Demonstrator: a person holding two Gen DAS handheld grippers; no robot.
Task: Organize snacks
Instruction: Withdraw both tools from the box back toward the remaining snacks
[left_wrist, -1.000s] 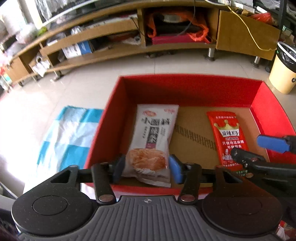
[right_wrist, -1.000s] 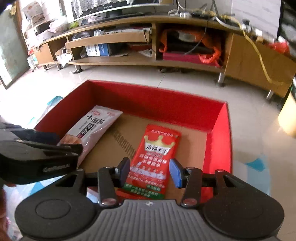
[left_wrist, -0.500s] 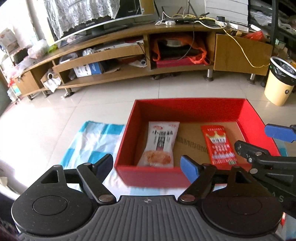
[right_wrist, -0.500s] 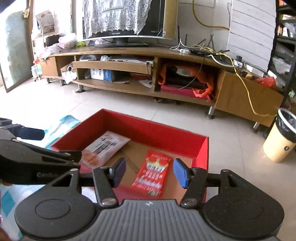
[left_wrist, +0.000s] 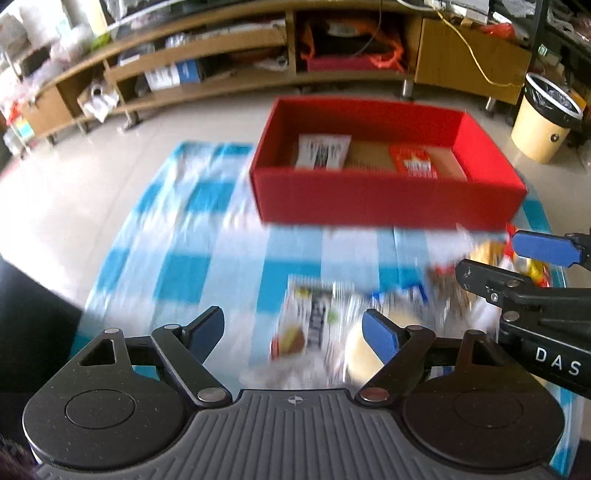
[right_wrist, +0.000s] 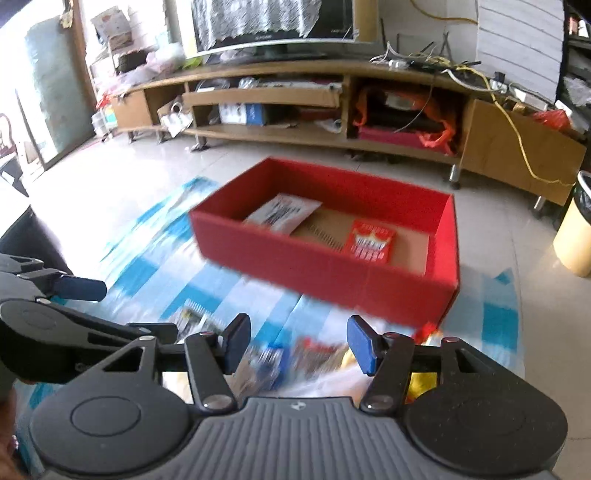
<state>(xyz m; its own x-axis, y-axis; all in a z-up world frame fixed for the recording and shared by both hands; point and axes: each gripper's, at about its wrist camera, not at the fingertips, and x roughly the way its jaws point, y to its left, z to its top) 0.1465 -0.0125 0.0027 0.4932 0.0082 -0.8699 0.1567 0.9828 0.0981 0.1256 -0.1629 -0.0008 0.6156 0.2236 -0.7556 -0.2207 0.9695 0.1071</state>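
Note:
A red box stands on a blue-and-white checked sheet. Inside it lie a white snack packet and a red snack packet. Several loose snack packets lie blurred on the sheet in front of the box. My left gripper is open and empty above them. My right gripper is open and empty over the packets; it also shows at the right in the left wrist view.
A long wooden TV cabinet with cluttered shelves runs along the far wall. A cream bin with a black liner stands to the right of the box. Pale floor tiles surround the sheet.
Both grippers have pulled back from the red box and opened wider. The two packets stay in the box. Loose packets on the sheet have come into view below the grippers.

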